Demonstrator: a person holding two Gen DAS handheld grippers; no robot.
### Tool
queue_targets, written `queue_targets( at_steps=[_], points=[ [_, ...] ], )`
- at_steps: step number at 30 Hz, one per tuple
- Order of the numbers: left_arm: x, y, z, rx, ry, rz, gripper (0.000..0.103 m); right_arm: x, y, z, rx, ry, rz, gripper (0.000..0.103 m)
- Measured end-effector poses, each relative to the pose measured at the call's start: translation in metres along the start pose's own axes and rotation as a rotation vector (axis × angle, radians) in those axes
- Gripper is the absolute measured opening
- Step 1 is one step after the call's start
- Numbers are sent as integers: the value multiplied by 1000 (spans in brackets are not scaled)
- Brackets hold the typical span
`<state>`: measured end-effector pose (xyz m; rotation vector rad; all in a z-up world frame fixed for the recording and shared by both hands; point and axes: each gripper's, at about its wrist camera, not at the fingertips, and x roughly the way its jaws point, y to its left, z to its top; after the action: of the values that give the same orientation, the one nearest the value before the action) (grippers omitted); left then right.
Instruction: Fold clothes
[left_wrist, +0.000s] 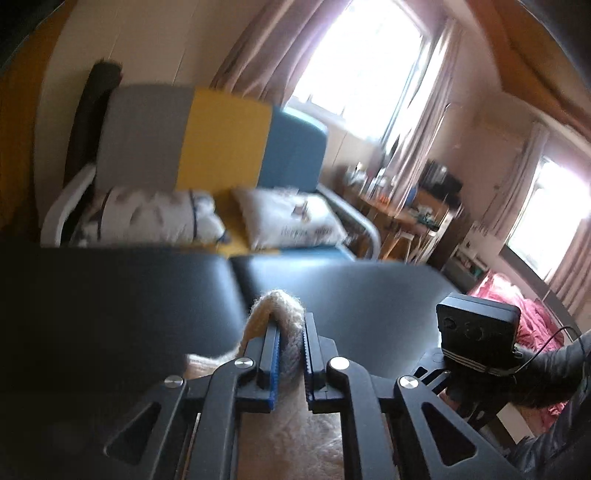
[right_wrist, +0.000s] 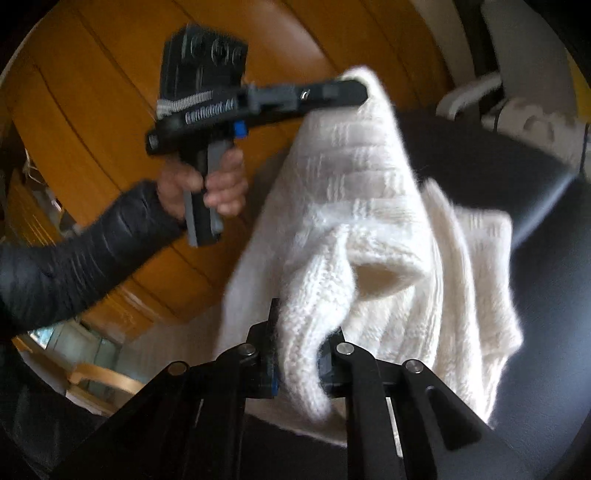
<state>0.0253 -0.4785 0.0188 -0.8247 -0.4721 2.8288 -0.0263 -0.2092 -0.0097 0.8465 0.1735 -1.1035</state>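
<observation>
A white knitted sweater (right_wrist: 369, 206) hangs in the air between my two grippers, above a black padded table (right_wrist: 546, 280). My right gripper (right_wrist: 299, 328) is shut on a thick bunch of the knit at the bottom of the right wrist view. My left gripper (right_wrist: 354, 88) is seen there from the side, held up by a hand, shut on the sweater's upper edge. In the left wrist view my left gripper (left_wrist: 290, 332) pinches a cream fold of the sweater (left_wrist: 284, 306) over the black table (left_wrist: 351, 291). The right gripper's body (left_wrist: 476, 332) shows at the right.
Beyond the table stands a sofa with grey, yellow and blue cushions (left_wrist: 221, 147) and two pale pillows (left_wrist: 288, 218). A cluttered wooden desk (left_wrist: 406, 206) and bright curtained windows are at the right. A pink cloth (left_wrist: 524, 314) lies at the far right. Wooden floor (right_wrist: 92, 110) lies below.
</observation>
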Motion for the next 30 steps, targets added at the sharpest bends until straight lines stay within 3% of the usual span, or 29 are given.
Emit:
queue_targets(
  at_steps=[5, 7, 10, 13, 16, 21, 24, 27, 29, 30],
  points=[
    [49, 21, -5, -128, -16, 38, 9, 3, -34, -7, 85, -22, -113, 13],
    [84, 35, -19, -234, 26, 49, 10, 18, -66, -24, 200, 13, -150, 13],
    [115, 42, -30, -258, 134, 57, 10, 24, -87, -38, 289, -25, -108, 9],
    [112, 33, -29, -210, 140, 39, 11, 29, -91, -41, 308, -43, -80, 9],
    [103, 22, -41, -160, 174, 107, 13, 39, -71, -35, 241, 19, -55, 12],
    [70, 39, -72, -272, 187, 135, 16, 61, -33, -33, 116, 149, 0, 12],
    [59, 50, -67, -333, 151, 181, 18, 71, -51, -32, 207, 134, -2, 12],
    [44, 45, -53, -334, 101, 235, 19, 58, -55, -17, 207, 82, -106, 23],
    [33, 31, -45, -260, 86, 299, 21, 42, -45, -3, 111, 58, -268, 35],
    [28, 19, -44, -200, 89, 318, 21, 34, -38, 4, 56, 48, -346, 35]
  ],
)
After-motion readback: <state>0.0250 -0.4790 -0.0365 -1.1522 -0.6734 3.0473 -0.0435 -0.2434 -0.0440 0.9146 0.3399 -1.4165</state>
